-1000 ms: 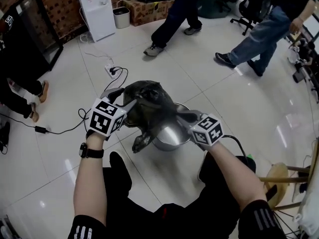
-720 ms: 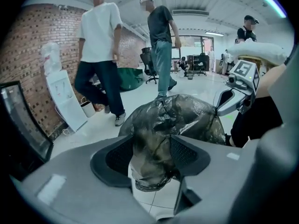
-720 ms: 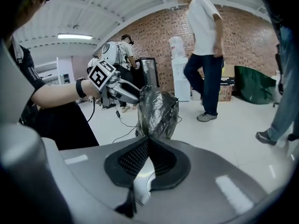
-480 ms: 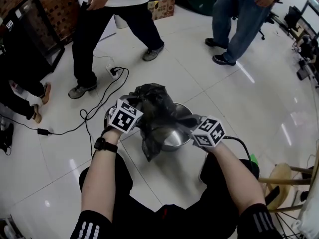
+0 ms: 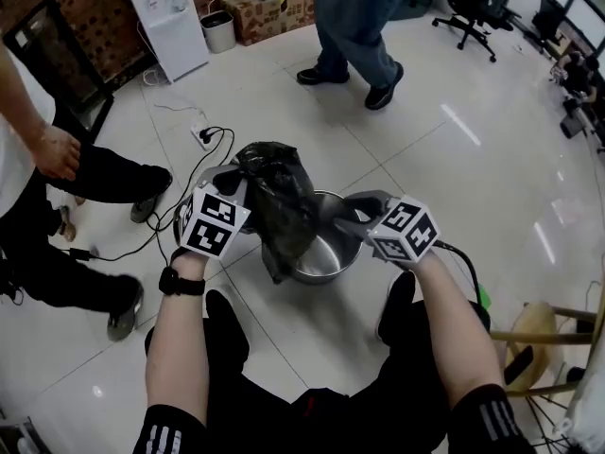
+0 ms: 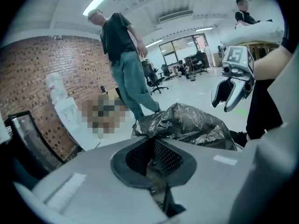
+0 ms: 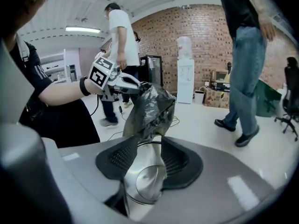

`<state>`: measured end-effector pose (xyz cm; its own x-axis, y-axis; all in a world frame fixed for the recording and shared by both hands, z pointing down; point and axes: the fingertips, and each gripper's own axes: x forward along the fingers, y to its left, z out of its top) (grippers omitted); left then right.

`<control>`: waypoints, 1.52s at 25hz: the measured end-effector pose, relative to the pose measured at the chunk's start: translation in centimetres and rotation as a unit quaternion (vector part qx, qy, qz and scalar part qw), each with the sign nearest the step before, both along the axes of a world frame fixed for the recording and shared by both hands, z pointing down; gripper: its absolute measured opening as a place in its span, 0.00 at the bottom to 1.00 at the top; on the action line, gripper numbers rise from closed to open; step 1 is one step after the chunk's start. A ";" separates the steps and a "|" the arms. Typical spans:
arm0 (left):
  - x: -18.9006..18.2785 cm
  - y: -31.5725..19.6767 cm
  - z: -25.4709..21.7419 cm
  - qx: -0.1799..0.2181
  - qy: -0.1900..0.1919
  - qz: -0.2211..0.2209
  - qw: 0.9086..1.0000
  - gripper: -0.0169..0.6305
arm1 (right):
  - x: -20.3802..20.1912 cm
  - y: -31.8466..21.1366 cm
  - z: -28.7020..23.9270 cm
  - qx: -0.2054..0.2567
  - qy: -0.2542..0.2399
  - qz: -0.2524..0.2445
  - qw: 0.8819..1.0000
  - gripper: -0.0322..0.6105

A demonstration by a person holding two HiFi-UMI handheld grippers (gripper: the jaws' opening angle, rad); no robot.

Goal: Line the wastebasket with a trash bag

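A black trash bag (image 5: 279, 192) hangs bunched over the left rim of the round steel wastebasket (image 5: 345, 253) on the floor. My left gripper (image 5: 236, 180) is at the bag's upper left; its jaws have just been closing, and a fold of the bag is pinched between them. In the left gripper view the film runs into the shut jaws and the bag (image 6: 187, 125) bulges beyond. My right gripper (image 5: 342, 214) is above the basket's right side; its jaws have just been opening, with nothing between them. Through their gap in the right gripper view I see the basket (image 7: 142, 185) and, beyond, the bag (image 7: 149, 108).
A person in jeans (image 5: 354, 26) walks past beyond the basket and another (image 5: 57, 149) stands at the left. A power strip with cables (image 5: 208, 138) lies left of the basket. A wooden stool (image 5: 539, 339) stands at the right, a water dispenser (image 5: 165, 17) by the brick wall.
The left gripper closed on the bag's upper left. The right gripper let go of the bag and drew back to the right. The people beyond have moved around.
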<state>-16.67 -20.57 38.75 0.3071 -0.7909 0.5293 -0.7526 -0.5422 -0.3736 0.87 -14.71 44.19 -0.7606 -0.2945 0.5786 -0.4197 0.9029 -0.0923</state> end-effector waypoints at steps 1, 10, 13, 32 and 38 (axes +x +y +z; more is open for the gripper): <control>0.0 0.1 -0.5 0.009 0.000 0.000 1.000 0.03 | 0.1 -0.4 -0.4 0.004 -0.006 0.005 1.000 0.31; 8.2 2.7 -1.4 0.102 -0.102 0.145 0.979 0.03 | 0.6 -3.7 -6.3 -0.023 -0.152 0.064 0.986 0.34; 11.7 4.5 1.9 0.094 -0.166 0.209 0.959 0.03 | 1.4 -4.5 -6.7 -0.038 -0.174 0.083 0.981 0.34; 20.3 12.2 14.3 0.022 -0.286 0.372 0.883 0.09 | -1.9 -2.8 2.2 -0.147 -0.051 0.010 0.988 0.34; 20.8 13.1 14.2 0.027 -0.285 0.383 0.878 0.09 | -3.3 -1.1 5.2 -0.171 -0.005 -0.020 0.985 0.34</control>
